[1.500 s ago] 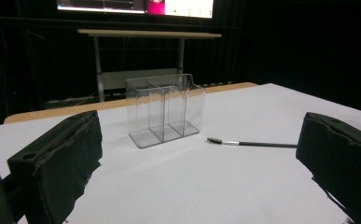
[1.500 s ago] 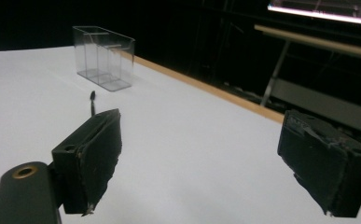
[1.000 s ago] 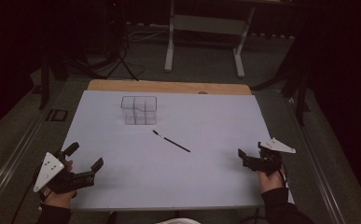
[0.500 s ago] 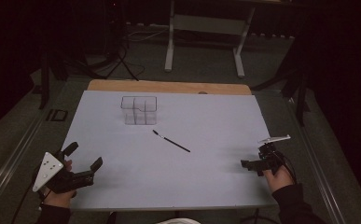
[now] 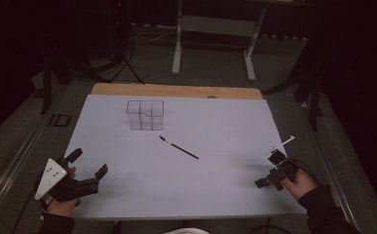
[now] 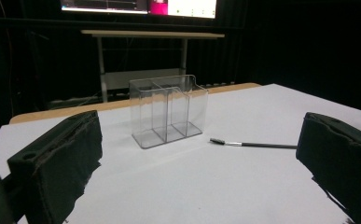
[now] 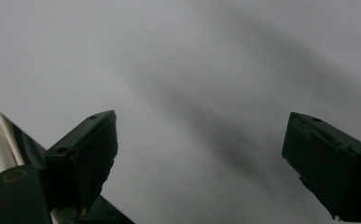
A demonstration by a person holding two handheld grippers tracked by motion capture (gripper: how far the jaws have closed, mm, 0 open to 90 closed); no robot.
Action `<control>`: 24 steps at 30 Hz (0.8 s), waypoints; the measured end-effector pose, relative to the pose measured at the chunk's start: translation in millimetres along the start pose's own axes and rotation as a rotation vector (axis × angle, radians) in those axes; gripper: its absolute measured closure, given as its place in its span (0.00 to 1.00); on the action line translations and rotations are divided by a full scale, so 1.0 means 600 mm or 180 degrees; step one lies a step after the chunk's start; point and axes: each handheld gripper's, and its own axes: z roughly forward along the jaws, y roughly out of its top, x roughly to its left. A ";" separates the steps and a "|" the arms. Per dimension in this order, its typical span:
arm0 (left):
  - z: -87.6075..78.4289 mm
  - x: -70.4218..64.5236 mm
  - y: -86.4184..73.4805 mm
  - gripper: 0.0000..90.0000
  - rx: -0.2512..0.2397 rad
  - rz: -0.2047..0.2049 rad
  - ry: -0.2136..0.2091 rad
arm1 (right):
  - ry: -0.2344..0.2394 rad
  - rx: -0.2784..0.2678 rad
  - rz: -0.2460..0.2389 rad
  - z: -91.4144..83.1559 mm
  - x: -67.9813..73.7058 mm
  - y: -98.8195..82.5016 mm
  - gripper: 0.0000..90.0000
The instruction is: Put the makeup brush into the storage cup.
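High view: the left gripper sits at the near left of the white table and the right gripper at the near right — both have their jaws wide apart and hold nothing. The thin black brush lies flat between them, well apart from both. Just behind it stands a clear box with small parts inside — I see nothing in them, and no writing.

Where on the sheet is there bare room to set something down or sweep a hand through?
Most of the white sheet is bare: the whole right half beyond the brush, and the near strip between the left gripper and right gripper. The only tight spot is far left-centre, where the clear organizer stands with the brush just in front of it.
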 end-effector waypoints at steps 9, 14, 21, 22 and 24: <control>0.001 -0.003 0.000 0.01 0.0011 0.0024 -0.0042 | 0.0270 0.0409 -0.0255 0.006 0.023 0.019 0.11; 0.001 -0.003 0.000 0.01 0.0015 0.0020 -0.0054 | 0.0344 0.0501 -0.0338 0.011 0.030 0.029 0.11; 0.001 -0.003 0.000 0.01 0.0020 0.0013 -0.0064 | 0.0324 0.0574 -0.0502 0.014 0.044 0.045 0.11; 0.001 -0.003 0.000 0.01 0.0019 0.0013 -0.0067 | 0.0324 0.0620 -0.0544 0.016 0.047 0.048 0.11; 0.001 -0.004 0.000 0.01 0.0020 0.0017 -0.0069 | 0.0331 0.0684 -0.0601 0.020 0.054 0.052 0.11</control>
